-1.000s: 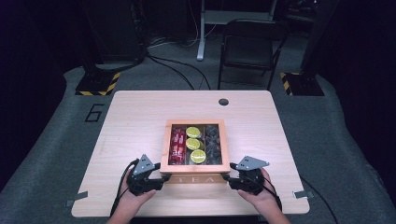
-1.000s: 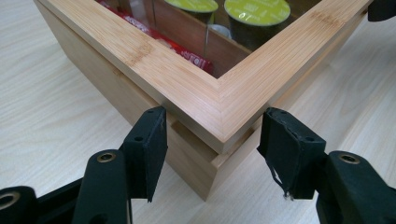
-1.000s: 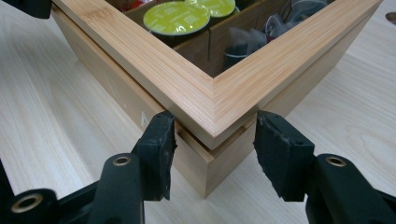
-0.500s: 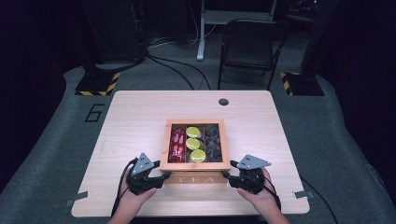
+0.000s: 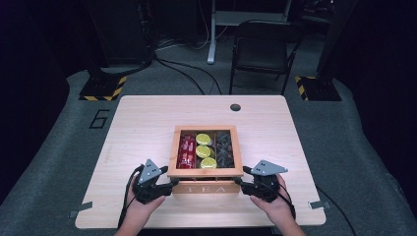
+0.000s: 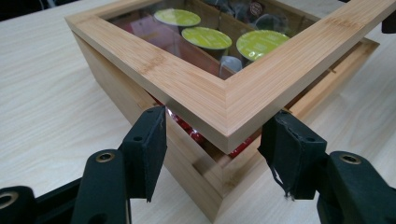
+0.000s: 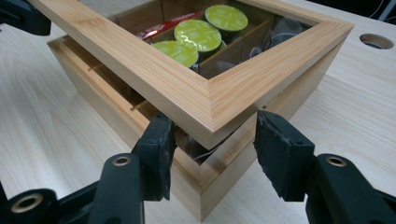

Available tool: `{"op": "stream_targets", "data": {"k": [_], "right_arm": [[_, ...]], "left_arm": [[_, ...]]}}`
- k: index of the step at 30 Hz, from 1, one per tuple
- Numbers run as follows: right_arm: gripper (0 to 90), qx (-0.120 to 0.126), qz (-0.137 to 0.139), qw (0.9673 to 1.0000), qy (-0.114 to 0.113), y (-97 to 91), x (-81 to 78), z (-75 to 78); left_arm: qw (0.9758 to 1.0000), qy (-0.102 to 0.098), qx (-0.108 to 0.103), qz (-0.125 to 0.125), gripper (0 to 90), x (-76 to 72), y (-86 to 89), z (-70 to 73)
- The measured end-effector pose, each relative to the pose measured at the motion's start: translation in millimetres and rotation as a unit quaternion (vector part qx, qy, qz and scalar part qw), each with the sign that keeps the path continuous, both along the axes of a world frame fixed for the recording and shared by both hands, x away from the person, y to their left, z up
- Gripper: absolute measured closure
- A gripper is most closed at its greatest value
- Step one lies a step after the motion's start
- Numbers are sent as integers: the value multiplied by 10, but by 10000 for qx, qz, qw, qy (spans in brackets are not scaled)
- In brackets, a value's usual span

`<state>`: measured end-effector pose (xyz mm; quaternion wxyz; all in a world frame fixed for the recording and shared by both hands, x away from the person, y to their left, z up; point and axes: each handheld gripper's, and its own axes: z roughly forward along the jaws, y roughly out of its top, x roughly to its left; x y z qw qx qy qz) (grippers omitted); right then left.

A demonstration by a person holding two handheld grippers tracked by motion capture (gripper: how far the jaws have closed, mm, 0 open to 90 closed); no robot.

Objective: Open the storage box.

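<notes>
Tea box (image 5: 205, 186) sits on the counter (image 5: 142, 123), its lid (image 6: 224, 100) lifted a bit. Each front lid corner pokes between half-open jaws of the left gripper (image 6: 212, 137) and right gripper (image 7: 212, 140); whether they touch it, I cannot tell.

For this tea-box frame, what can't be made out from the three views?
- Whether the left claw and right claw press on the lid corners or only straddle them: contact is hidden under the lid edge in both gripper views.
- Dark items in the box's right compartment: too small in the high view, blurred behind glass glare in the gripper views.
- Red packets: print too small to read in the high view.
</notes>
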<state>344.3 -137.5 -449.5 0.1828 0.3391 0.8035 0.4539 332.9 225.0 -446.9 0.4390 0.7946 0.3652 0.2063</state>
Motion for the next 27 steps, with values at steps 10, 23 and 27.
{"op": "stream_targets", "data": {"k": [10,23,27], "right_arm": [[474,31,-132,9995,-281,23,48,246],[494,266,-255,9991,-224,20,248,490],[500,308,-291,9988,-257,23,288,528]], "left_arm": [[9997,-58,-238,-11,414,81,41,223],[9991,-270,-330,55,440,227,55,486],[9990,-338,-280,57,447,261,48,536]]}}
